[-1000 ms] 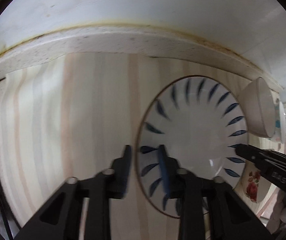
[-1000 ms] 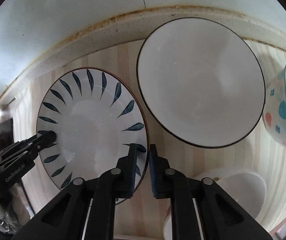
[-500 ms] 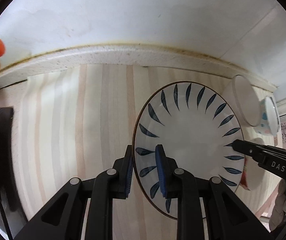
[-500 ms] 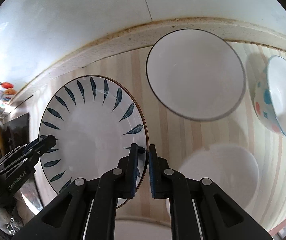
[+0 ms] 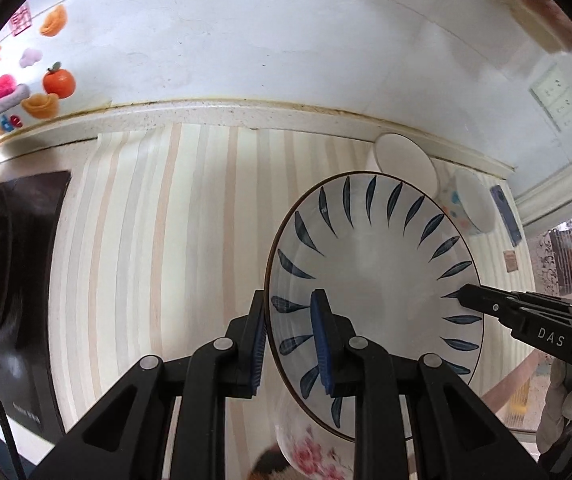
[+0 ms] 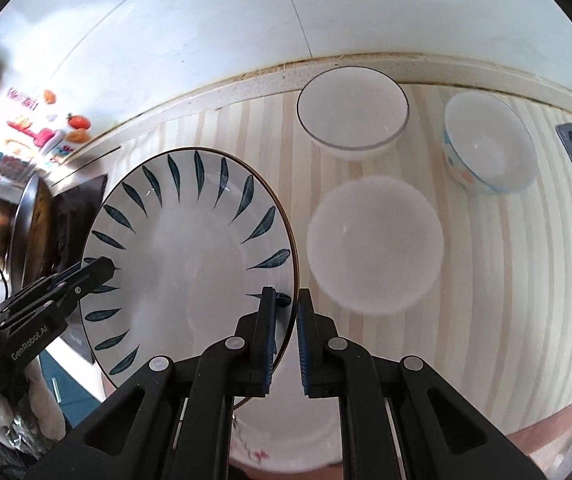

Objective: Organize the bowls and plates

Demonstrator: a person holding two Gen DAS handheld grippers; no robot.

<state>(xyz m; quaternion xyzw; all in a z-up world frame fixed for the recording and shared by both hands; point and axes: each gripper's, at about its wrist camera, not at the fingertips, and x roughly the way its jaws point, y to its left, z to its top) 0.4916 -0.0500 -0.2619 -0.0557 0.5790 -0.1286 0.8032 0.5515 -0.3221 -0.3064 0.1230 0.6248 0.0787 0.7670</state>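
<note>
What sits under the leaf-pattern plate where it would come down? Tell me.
Both grippers, left and right, pinch opposite rim edges of the leaf-pattern plate, lifted over the striped counter. A pink-flowered dish lies partly beneath its near edge; the plain white bowl sits beside it.

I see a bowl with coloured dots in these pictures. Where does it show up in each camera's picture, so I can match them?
Left wrist view: the dotted bowl sits far right, just past the upper right rim of the leaf-patterned plate.
Right wrist view: the dotted bowl sits upper right, right of the plain white bowl.
Shared landmark: the leaf-patterned plate, held at its rim by both grippers.
</note>
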